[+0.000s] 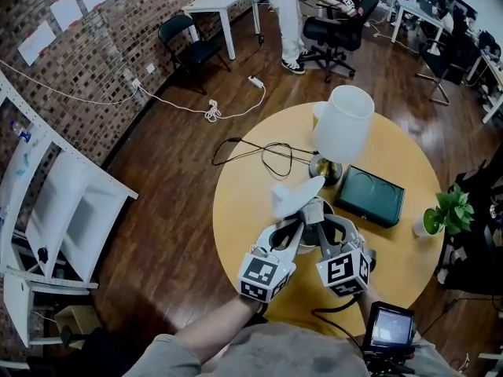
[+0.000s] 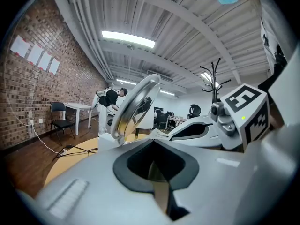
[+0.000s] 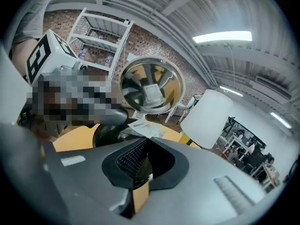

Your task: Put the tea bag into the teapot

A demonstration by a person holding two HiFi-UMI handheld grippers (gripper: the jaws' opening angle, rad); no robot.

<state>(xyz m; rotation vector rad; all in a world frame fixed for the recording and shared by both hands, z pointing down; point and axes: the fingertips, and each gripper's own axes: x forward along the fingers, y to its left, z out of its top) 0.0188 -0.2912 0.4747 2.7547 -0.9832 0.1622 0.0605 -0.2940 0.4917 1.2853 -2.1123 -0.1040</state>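
Note:
A dark teapot stands near the front of the round yellow table, between my two grippers. Its shiny metal lid is tipped up, with its inside towards the right gripper. A white paper tea bag lies flat just under the lid, by the pot's mouth. The left gripper and the right gripper sit side by side, both pointing at the pot, jaws shut. I see nothing held in either.
A white-shaded lamp stands just behind the teapot, with its cord looping off the table's far left. A dark flat box and a small potted plant are to the right. A white shelf rack stands on the floor at the left.

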